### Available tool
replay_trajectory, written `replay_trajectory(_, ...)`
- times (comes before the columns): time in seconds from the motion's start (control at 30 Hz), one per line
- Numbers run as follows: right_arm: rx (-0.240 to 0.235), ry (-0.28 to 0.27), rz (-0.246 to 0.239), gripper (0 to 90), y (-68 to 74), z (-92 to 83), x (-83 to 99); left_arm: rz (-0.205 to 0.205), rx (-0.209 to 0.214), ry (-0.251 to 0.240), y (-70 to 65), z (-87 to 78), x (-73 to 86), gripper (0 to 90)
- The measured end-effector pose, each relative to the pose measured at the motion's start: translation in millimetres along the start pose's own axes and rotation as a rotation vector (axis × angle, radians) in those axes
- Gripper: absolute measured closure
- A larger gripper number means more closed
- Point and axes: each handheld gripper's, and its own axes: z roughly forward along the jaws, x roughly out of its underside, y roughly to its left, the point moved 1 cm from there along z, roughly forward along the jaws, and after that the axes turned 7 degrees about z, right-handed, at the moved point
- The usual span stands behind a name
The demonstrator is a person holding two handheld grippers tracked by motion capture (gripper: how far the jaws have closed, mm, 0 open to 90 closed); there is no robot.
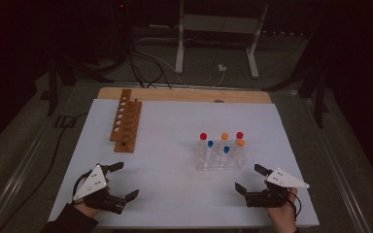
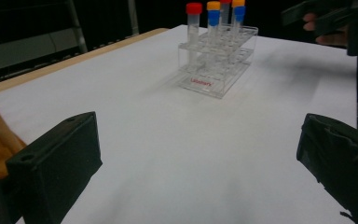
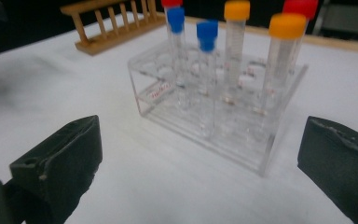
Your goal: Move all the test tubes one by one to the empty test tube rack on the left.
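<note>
Tubes (image 1: 222, 143) with red, orange and blue caps stood upright in a clear plastic rack (image 1: 220, 162) right of centre on the white table (image 1: 175, 145), with a wooden rack (image 1: 126, 121) well apart at the far left. Just beside the clear rack, the right gripper (image 1: 248, 179) rested with jaws spread wide and empty. The left gripper (image 1: 125, 180), equally wide and empty, lay near the front left edge.

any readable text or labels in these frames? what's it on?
Red print on the clear rack's front lower edge: a short word, too blurred to read for sure.
Same red print on the rack, right gripper view: blurred.
Faint marks on the tubes: too small to read.
Wooden rack: none.
</note>
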Motion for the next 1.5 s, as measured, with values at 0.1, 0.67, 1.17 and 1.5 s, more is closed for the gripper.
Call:
replay_trajectory(0.1, 0.005, 0.003, 0.022, 0.0, -2.8, 1.7, 0.9, -0.008, 0.0, -0.002, 0.8, 0.9, 0.1, 0.4)
replay_trajectory(0.67, -0.001, 0.008, 0.02, 0.0, 4.3, -4.2, -13.0, -0.022, 0.0, -0.014, 2.1, 2.1, -0.9, 0.5)
replay_trajectory(1.17, 0.036, -0.05, 0.024, 0.0, 18.6, -12.2, -55.7, -0.027, -0.003, -0.034, 1.3, 0.6, -2.9, 0.5)
replay_trajectory(1.5, 0.093, -0.053, 0.021, 0.0, 26.4, 1.3, -72.7, -0.03, 0.002, -0.043, 1.4, -0.2, -3.3, 0.5)
